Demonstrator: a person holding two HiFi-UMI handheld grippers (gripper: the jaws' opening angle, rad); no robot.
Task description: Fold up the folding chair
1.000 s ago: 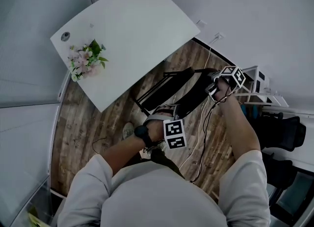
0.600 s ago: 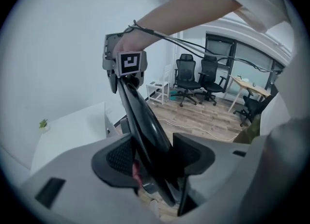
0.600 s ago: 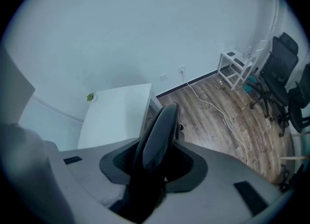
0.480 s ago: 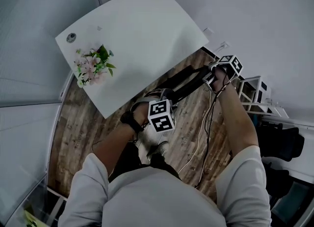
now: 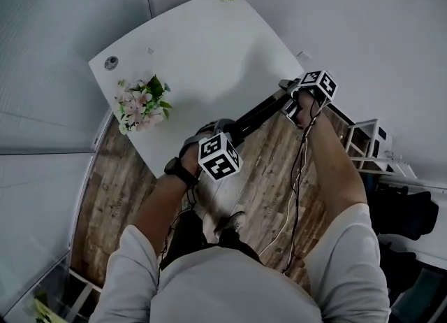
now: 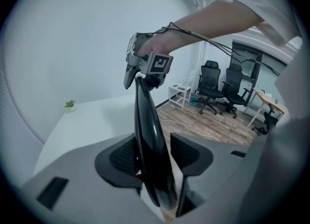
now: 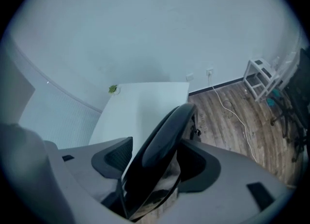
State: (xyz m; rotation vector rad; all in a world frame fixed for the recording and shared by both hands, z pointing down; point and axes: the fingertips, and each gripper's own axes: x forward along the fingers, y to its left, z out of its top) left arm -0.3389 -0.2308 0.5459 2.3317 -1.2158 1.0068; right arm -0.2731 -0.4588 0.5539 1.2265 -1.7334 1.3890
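The folding chair (image 5: 260,112) looks folded flat. From above it is one thin black bar. It sits over the wood floor (image 5: 269,168), right beside the edge of the white table (image 5: 202,49).

The long way of the chair runs from the left gripper (image 6: 153,145), which is close to the person, up and away to the right gripper (image 7: 156,150) at the far end. So each gripper has one end, and the left one is nearer the person's body.

The left gripper's jaws have just been closing, and the black rim of the chair is between them. One pad is against the rim, and only a thin slit shows at the tip of the other, so I think this gripper has hold of the chair.

The right gripper's jaws have just been opening. They stand wide now. The chair's curved top is between them, but a clear gap shows on one side, so it is not squeezing.

I think the folding is nearly done. The next move likely depends on the left gripper. If the right one lets go, the long chair could tip sideways, toward the table or the floor.
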